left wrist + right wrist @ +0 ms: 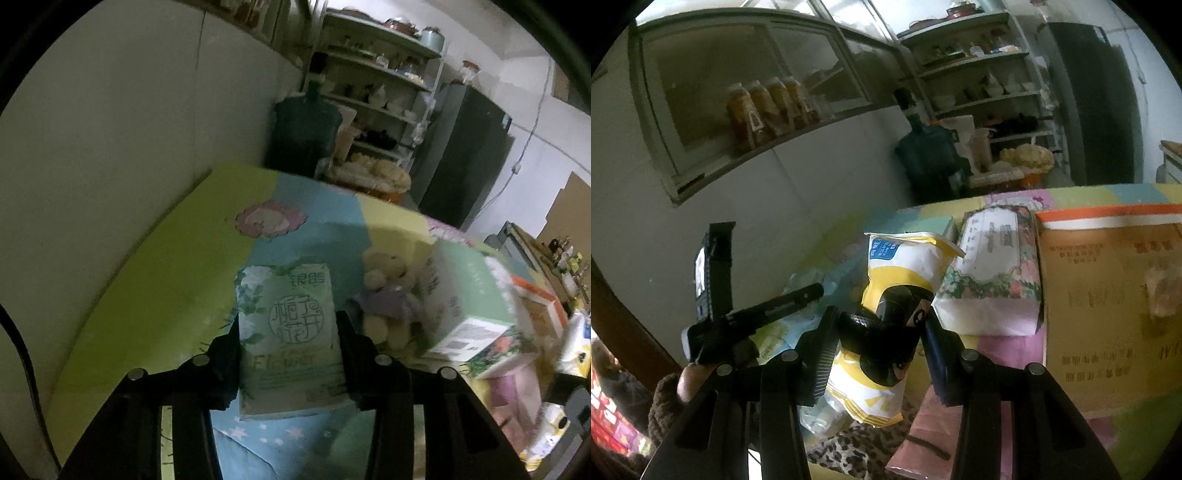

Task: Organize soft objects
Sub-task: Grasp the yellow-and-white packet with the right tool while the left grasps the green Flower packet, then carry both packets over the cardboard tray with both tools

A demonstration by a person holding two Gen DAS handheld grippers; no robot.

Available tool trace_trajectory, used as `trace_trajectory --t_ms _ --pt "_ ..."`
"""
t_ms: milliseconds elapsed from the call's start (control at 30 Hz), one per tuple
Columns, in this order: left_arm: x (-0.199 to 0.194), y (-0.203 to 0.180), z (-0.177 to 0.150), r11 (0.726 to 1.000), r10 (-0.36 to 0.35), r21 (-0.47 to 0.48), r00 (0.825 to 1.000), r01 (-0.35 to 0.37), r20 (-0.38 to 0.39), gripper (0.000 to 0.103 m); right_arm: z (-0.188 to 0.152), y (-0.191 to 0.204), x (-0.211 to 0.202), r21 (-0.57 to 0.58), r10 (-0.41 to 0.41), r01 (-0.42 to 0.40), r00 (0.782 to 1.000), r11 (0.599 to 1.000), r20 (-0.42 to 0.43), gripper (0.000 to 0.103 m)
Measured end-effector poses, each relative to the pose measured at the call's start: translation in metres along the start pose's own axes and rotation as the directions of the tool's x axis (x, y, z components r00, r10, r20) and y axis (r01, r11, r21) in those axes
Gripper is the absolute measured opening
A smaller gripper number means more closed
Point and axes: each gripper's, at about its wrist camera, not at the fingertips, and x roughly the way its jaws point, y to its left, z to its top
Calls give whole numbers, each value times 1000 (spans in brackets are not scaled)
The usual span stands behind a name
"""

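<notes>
In the left wrist view my left gripper (288, 332) is shut on a green tissue pack (288, 332) with a flower print, held just above the bright patchwork table cover (147, 295). To its right lies a cream plush bear (384, 295) in a lilac top, and beyond it a larger green tissue pack (469, 295). In the right wrist view my right gripper (879, 325) is shut on a yellow and white soft packet (901, 280) that stands upright between the fingers. The left gripper's body (738, 317) and the hand holding it show at the left.
A floral tissue pack (990, 273) and a brown cardboard box (1108, 295) lie right of the packet. A leopard-print cloth (857, 450) lies below it. A white wall runs along the table's left side. A water jug (303, 129), shelves and a dark fridge (469, 155) stand behind.
</notes>
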Motion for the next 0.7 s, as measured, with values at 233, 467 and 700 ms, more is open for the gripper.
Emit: trace_trajectory --t_ms 233,467,700 --pt "-31 -22 4 998 -50 31 996 48 77 45 7 5 -7 -26 4 -3 999 1000 32 45" --pt "-56 -55 6 993 -75 104 988 61 136 45 10 2 -22 -34 0 3 998 999 66 45" --pt "-66 -85 6 984 -109 155 982 85 154 44 12 -5 -41 -35 -20 24 994 999 107 45"
